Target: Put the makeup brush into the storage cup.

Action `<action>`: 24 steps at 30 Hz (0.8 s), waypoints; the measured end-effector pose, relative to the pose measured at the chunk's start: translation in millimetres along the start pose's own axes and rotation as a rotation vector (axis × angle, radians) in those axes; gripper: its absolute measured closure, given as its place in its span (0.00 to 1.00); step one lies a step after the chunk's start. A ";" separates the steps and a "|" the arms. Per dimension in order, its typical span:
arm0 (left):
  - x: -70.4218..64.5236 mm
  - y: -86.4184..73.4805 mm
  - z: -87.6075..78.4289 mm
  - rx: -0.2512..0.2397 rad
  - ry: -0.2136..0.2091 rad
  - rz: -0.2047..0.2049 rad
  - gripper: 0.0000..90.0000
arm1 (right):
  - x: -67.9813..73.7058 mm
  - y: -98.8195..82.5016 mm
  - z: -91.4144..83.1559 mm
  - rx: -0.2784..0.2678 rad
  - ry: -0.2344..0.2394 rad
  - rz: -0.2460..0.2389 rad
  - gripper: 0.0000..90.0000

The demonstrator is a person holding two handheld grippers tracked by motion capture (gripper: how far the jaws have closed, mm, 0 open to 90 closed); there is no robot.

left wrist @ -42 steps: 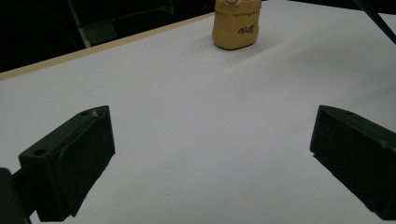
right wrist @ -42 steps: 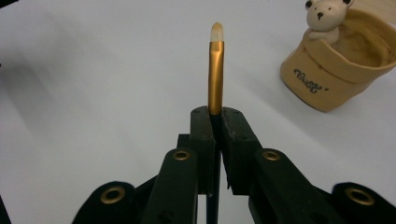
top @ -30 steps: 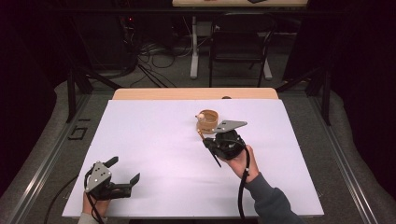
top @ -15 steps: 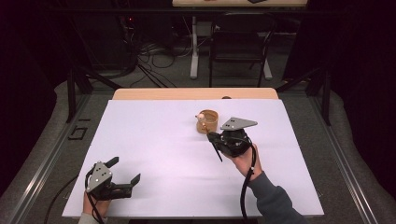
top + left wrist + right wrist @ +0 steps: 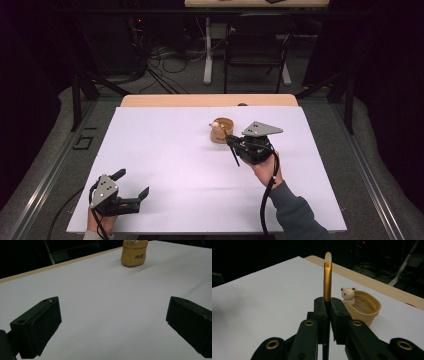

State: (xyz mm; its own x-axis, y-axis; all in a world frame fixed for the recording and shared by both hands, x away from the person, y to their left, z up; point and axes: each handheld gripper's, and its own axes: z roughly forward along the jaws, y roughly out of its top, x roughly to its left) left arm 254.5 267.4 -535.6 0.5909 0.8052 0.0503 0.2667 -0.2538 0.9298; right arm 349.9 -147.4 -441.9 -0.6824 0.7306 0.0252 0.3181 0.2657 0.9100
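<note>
Broadly, we see a white table (image 5: 165,150) under everything. Our left gripper (image 5: 131,187) rests near its front left corner, jaws spread wide with nothing between them. Our right gripper (image 5: 231,141) hovers right of centre, jaws clamped on a slim brush (image 5: 327,277) with a gold ferrule and pale tip standing upright. Just beside it sits a tan holder (image 5: 222,130) shaped like a small sack, a little bear figure (image 5: 348,294) at its rim. Dark cursive writing (image 5: 140,256) marks the sack's side; we cannot read it.
</note>
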 end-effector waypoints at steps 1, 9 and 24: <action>0.1 0.1 0.6 -0.001 -0.001 0.001 0.00 | -1.0 0.2 0.1 -0.004 -0.001 0.003 0.93; 1.0 -0.2 2.4 0.008 0.000 0.001 0.00 | -13.8 -2.0 3.0 -0.020 -0.010 0.014 0.93; -0.6 0.2 5.6 0.026 0.001 0.009 0.00 | -27.5 -0.4 -0.1 -0.074 -0.055 0.007 0.93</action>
State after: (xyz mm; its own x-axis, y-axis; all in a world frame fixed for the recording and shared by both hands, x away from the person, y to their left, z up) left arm 258.4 263.9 -537.5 0.5929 0.8031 0.0587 0.2812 -0.2748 0.9195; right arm 368.5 -167.7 -442.9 -0.6426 0.7661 0.0113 0.2721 0.2144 0.9381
